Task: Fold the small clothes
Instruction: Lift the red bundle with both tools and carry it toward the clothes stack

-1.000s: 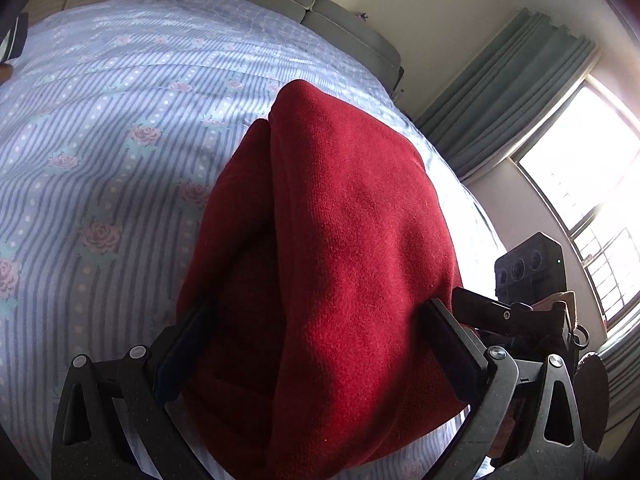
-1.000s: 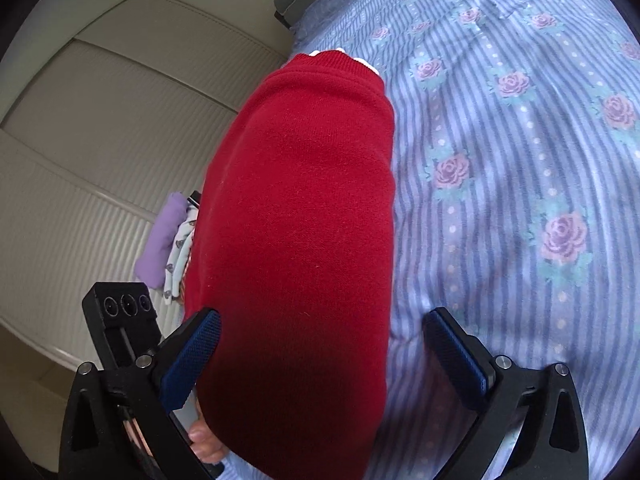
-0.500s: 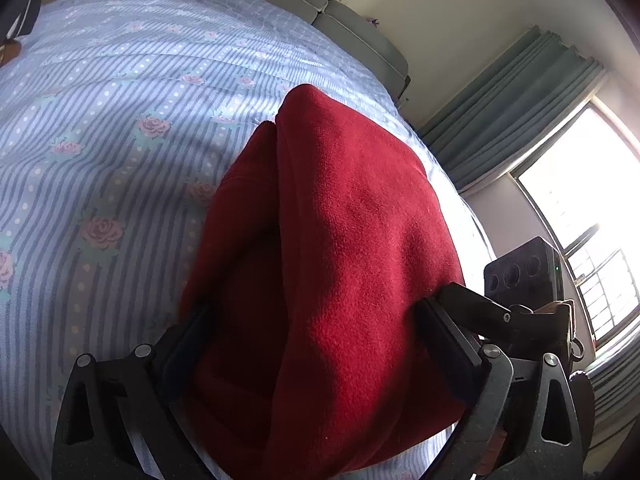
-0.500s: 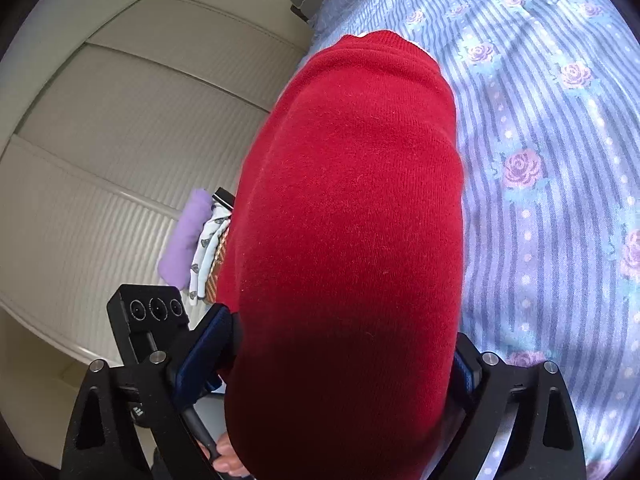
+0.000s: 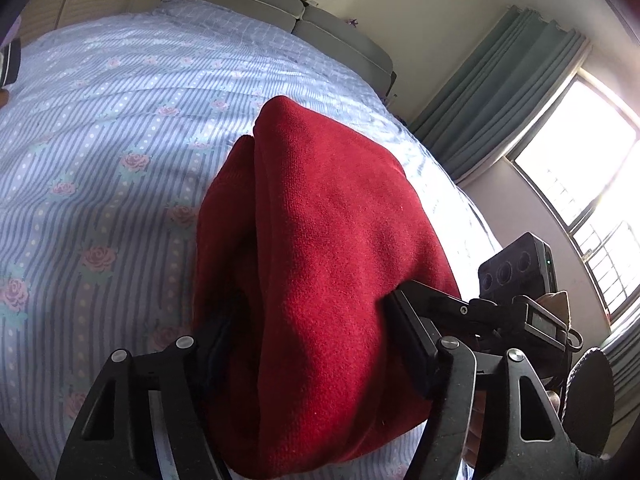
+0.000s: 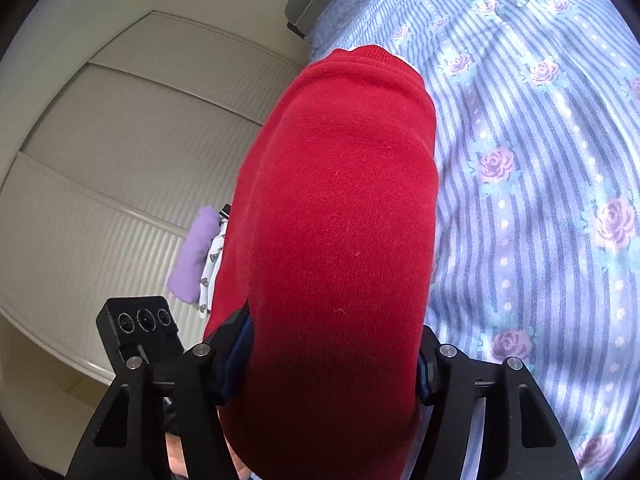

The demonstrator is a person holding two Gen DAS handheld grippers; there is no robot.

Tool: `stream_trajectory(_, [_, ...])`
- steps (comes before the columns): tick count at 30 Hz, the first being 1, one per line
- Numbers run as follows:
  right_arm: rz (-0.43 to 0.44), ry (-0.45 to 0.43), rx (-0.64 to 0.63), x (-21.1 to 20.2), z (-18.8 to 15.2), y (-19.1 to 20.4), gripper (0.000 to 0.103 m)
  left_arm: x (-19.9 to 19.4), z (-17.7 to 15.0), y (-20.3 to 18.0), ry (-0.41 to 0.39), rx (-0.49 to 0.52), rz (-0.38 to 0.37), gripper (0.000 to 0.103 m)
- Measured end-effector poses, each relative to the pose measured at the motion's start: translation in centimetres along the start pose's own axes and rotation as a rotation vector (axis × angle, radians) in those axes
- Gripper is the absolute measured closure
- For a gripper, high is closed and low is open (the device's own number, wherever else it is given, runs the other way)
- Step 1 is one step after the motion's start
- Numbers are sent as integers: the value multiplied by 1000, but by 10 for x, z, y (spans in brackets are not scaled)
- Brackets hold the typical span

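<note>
Now, with the left gripper (image 5: 312,344) and the right gripper (image 6: 332,356) both clamped on the folded red sweater (image 5: 320,248) above the striped bedsheet (image 5: 100,140), they'd best carry it level, grips firm.

The bed (image 5: 120,128) wears a blue striped sheet (image 6: 540,184) printed with pink roses, with grey headboard cushions (image 5: 280,12) at its far edge. A folded red sweater (image 5: 328,264) lies on the sheet near the bed's near edge.
</note>
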State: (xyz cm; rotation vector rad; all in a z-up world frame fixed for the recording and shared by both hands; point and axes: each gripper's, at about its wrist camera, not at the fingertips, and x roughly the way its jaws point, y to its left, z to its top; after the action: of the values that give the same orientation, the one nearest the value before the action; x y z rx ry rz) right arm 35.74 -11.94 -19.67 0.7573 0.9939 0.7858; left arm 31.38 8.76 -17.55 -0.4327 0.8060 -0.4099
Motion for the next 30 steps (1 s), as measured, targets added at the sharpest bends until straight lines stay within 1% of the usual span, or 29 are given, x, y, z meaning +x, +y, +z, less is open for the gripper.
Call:
stream_trajectory(4, [9,-15,3,-15,1,-7,40,-4,4,-7,6,9,7,36])
stream_trajectory(8, [0,-27,5,-22,-7,-1,40,-7,4,-11,9,5,6,36])
stream_trajectory(11, [-13,-37,-2,-33,-12,3,41,-8,3,-15,17,9,-10,36])
stream_trajectory(16, [-44,-25,13,-35,-17,-9,40,-2,-1,-8,44,-15,-14,30])
stream_trajectory(18, [-53,-27,11,-36,-18,-11,39,-4,-3,-2,41,-38,-21,24])
stream_trajectory(21, [-83,-20,-3,-34,-16,-9,33,-7,-5,6,41,-57,-39,22])
stream_trajectory(22, [-96,-16,-8,-34,-15,-9,28,-7,-5,9,47,-62,-46,22])
stream_trajectory(24, [-130,-15,-20,-33,-11,-8,25,-6,-6,12,54,-69,-56,22])
stream_trajectory(26, [-145,-15,-28,-37,-10,-6,22,-8,-9,14,53,-72,-64,22])
stream_trajectory(30, [-210,-35,-90,-46,-4,-1,15,-18,-20,14,26,-85,-70,21])
